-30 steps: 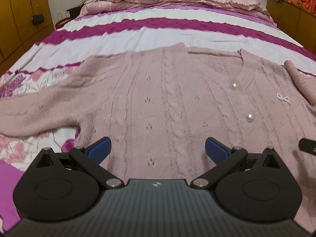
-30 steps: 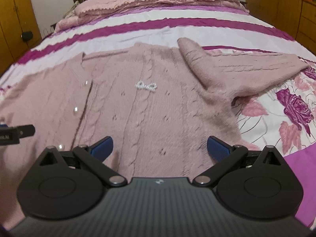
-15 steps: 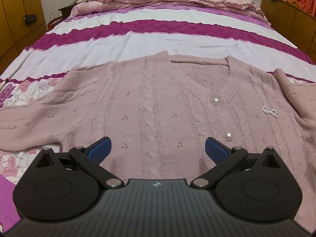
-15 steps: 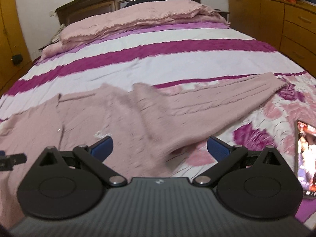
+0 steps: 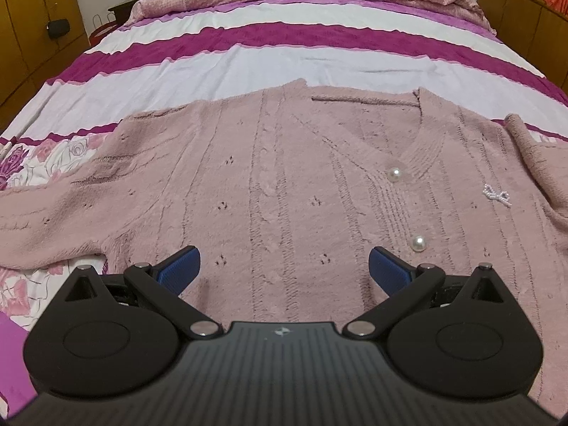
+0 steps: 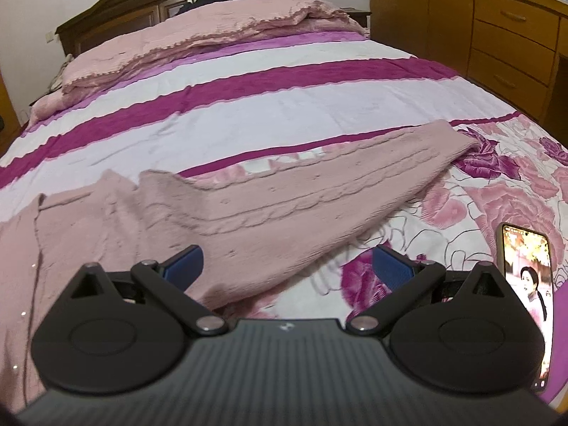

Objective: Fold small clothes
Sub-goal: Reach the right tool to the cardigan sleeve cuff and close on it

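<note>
A pink knitted cardigan (image 5: 284,184) with pearl buttons (image 5: 394,174) lies flat, front up, on the bed. Its left sleeve (image 5: 46,223) stretches out to the left. My left gripper (image 5: 284,269) is open and empty, hovering over the cardigan's lower body. In the right wrist view the right sleeve (image 6: 319,206) stretches out to the right across the bedspread. My right gripper (image 6: 287,266) is open and empty, above the sleeve's lower edge near the armpit.
The bed has a striped magenta and white spread (image 5: 284,56) with a rose print (image 6: 514,177) near me. A lit phone (image 6: 525,284) lies at the right. Pink pillows (image 6: 213,39) sit at the headboard. Wooden drawers (image 6: 497,35) stand right of the bed.
Both grippers have pulled back and risen. The right gripper has swung right from the cardigan's body to its right sleeve, bringing the phone into view. Both stay open.
</note>
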### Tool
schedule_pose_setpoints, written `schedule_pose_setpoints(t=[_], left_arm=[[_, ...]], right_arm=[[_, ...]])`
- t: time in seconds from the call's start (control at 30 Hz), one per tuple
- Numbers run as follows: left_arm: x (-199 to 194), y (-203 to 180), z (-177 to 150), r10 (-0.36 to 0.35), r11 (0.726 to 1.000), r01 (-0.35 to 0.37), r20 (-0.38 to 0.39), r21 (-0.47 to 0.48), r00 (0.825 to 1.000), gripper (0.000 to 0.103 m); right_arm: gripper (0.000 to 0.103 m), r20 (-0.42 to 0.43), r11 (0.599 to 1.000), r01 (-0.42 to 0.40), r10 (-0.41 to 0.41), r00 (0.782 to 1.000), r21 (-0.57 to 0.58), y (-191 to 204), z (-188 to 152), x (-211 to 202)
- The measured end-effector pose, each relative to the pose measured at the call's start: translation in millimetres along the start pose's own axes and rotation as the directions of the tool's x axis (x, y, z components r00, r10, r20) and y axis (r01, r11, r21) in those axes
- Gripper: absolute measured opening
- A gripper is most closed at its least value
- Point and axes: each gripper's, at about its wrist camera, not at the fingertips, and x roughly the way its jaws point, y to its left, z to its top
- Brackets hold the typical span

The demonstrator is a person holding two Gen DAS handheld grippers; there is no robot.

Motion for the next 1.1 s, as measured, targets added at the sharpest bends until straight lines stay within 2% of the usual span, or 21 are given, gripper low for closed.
schedule_pose_setpoints(t=[0.37, 0.67, 0.93, 1.1], left_arm=[[8, -11, -3, 0.047, 0.998, -0.045, -0.032, 0.041, 0.998, 0.103], [14, -19, -5, 0.042, 0.998, -0.039, -0.053, 0.05, 0.998, 0.103], [15, -14, -7, 0.052, 0.998, -0.05, -0.054, 0.041, 0.997, 0.103], [19, -9, -8, 0.071, 0.997, -0.07, -0.063, 0.024, 0.995, 0.103]], right_arm=[[0.103, 0.017, 0.999, 0.016, -0.017, 1.0, 0.05, -27, 6, 23], [0.103, 0.016, 0.997, 0.015, -0.016, 1.0, 0.074, -39, 6, 43], [0.103, 0.03, 0.989, -0.015, 0.01, 1.0, 0.149, -53, 15, 72], [0.103, 0.025, 0.991, 0.06, -0.063, 0.998, 0.122, -57, 28, 98]])
